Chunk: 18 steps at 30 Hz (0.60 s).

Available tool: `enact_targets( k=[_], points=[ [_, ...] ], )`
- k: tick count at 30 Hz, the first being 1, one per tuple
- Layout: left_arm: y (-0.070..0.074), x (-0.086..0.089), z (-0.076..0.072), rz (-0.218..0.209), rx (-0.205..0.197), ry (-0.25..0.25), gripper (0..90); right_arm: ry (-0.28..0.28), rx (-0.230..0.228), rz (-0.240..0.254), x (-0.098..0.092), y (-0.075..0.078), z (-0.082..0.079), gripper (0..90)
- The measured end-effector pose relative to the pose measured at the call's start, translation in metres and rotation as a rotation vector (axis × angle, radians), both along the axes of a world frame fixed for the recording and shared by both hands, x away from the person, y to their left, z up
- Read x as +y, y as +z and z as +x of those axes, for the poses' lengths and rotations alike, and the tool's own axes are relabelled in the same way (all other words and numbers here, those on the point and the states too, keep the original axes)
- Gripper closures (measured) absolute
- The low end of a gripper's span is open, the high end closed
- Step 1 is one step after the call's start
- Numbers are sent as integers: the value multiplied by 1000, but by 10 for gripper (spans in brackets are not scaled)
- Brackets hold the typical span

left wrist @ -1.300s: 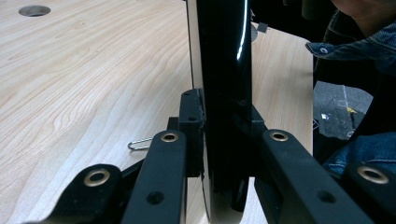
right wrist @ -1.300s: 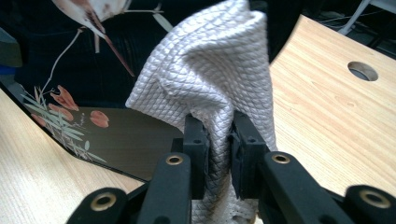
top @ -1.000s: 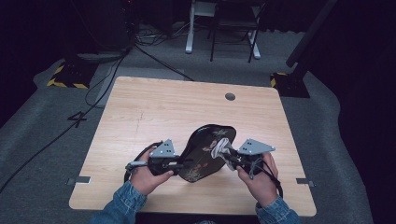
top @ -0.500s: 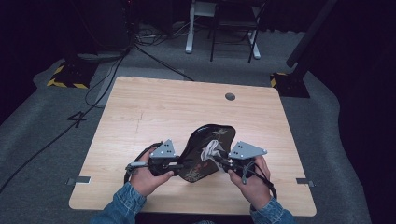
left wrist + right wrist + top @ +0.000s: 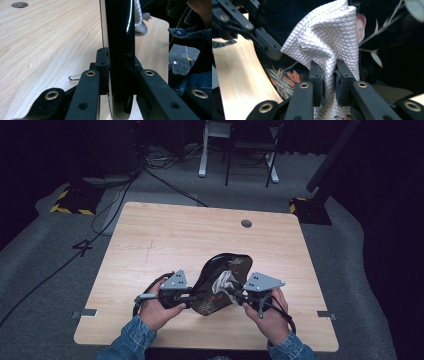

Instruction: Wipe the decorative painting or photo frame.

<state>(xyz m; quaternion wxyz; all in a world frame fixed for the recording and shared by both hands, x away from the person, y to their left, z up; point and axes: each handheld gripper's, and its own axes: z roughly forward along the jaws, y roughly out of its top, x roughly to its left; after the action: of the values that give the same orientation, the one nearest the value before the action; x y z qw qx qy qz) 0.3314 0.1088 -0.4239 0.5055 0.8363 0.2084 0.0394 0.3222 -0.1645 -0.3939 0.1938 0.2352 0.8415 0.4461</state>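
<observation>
A black lacquered tray (image 5: 235,265) with a floral pattern stands tilted on the wooden table (image 5: 165,240). My left gripper (image 5: 196,296) is shut on its near left rim. In the left gripper view the tray's glossy edge (image 5: 120,37) stands upright between the pads of that gripper (image 5: 119,62). My right gripper (image 5: 231,290) is shut on a white quilted cloth (image 5: 223,280) that lies against the tray's painted face. The right gripper view shows the cloth (image 5: 329,37) bunched between the pads of the right gripper (image 5: 328,72), with the tray (image 5: 387,57) behind it.
A round cable hole (image 5: 246,223) sits near the table's far edge. A small metal clip (image 5: 75,76) lies on the wood beside the left gripper. Beyond the table are a chair (image 5: 250,150) and floor cables (image 5: 115,195). Both hands are near the table's front edge.
The right hand with the cloth has shifted slightly to the left across the tray's face. The left hand and the tray have stayed put.
</observation>
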Motion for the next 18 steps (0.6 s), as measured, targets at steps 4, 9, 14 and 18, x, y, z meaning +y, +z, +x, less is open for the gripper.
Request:
enact_targets(
  k=[4, 9, 14, 18],
  points=[
    [0, 0, 0, -3, 1, -3, 777, -14, 13, -19, -3, -4, 1, 786],
    [0, 0, 1, -5, 0, -8, 774, -41, 32, -35, -10, -10, 5, 786],
    [0, 0, 2, -4, 3, -14, 770, -74, 45, -52, -17, -15, 8, 785],
    [0, 0, 3, -5, 6, -17, 767, -101, 58, -63, -24, -19, 12, 785]
  ],
)
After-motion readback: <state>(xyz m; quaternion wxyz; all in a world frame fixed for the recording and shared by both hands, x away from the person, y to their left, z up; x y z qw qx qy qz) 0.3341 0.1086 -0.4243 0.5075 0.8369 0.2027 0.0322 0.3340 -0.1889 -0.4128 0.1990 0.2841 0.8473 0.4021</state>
